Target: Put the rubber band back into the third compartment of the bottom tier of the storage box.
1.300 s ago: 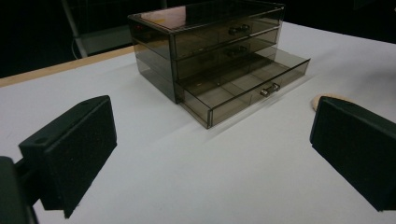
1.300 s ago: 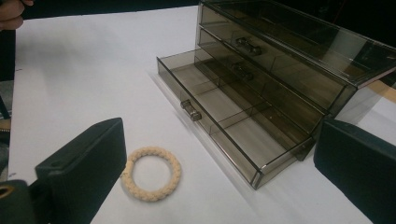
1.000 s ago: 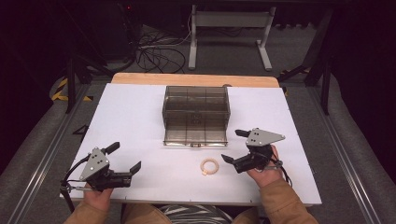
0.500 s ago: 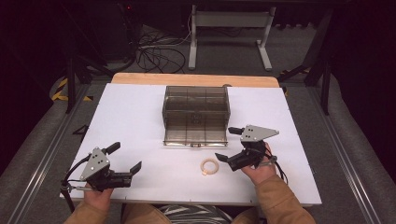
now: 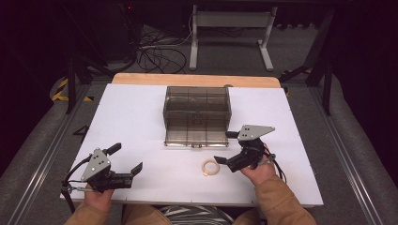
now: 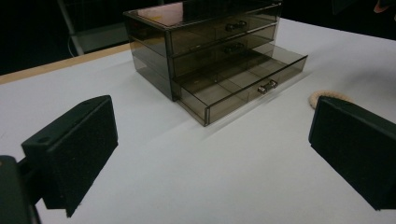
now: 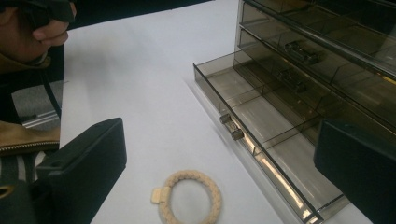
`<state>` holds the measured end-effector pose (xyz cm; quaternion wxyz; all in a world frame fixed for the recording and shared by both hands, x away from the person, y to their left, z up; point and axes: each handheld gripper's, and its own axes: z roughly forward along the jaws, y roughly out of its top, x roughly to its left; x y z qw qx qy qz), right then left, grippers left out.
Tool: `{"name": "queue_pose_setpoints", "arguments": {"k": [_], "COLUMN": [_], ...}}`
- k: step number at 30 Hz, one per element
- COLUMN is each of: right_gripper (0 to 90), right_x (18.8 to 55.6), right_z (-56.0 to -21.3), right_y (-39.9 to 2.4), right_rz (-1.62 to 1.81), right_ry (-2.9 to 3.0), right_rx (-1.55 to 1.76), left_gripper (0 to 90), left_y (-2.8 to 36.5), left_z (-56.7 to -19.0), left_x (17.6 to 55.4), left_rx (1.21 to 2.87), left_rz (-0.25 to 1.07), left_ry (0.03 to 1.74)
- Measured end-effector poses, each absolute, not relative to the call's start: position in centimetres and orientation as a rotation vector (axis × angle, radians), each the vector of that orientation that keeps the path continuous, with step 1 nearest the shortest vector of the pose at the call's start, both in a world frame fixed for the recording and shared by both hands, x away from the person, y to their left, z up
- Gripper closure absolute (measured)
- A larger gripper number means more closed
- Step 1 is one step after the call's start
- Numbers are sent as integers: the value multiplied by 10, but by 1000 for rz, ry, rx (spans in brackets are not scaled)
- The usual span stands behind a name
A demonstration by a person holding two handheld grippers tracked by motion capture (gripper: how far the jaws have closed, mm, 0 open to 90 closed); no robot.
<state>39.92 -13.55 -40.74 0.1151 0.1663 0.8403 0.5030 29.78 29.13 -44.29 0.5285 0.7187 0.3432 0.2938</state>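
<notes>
One braided ring (image 5: 210, 167), lying just before the open drawer (image 5: 196, 136), is being approached by the wide-open right gripper (image 5: 224, 149), still ungrasped.

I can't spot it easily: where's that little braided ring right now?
In the high view, the braided ring lies flat on the white table, just in front of the open bottom drawer and beside the right tongs.

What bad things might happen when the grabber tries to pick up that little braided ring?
The braided ring lies flat on the white table, so the right gripper, open beside it, might scrape the table or only push the ring away. The bottom drawer of the smoky drawer box is pulled out close by, so a jaw might bump its front edge or knob.
</notes>
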Motion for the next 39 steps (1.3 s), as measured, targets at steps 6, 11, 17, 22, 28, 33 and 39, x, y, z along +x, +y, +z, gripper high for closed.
{"name": "queue_pose_setpoints", "arguments": {"k": [6,11,17,22,28,33,39], "right_gripper": [140,190,281,321,406,452,523], "right_x": [399,403,408,413,415,417,418], "right_z": [-409,-414,-420,-425,-429,-432,-436], "right_y": [-128,-121,-114,-108,-101,-96,-90], "right_rz": [1334,1227,1135,1070,990,941,866], "right_ry": [2503,2546,2606,2660,2703,2732,2756], "right_rx": [469,487,510,530,540,534,519], "left_gripper": [19,19,19,19,19,19,20], "left_y": [291,291,291,290,290,290,290], "left_z": [-443,-443,-443,-443,-444,-444,-444], "left_x": [298,298,298,298,299,299,299], "left_rx": [1717,1717,1724,1719,1720,1722,1722], "left_rz": [705,704,701,702,698,698,699], "left_ry": [821,823,825,825,831,832,832]}}
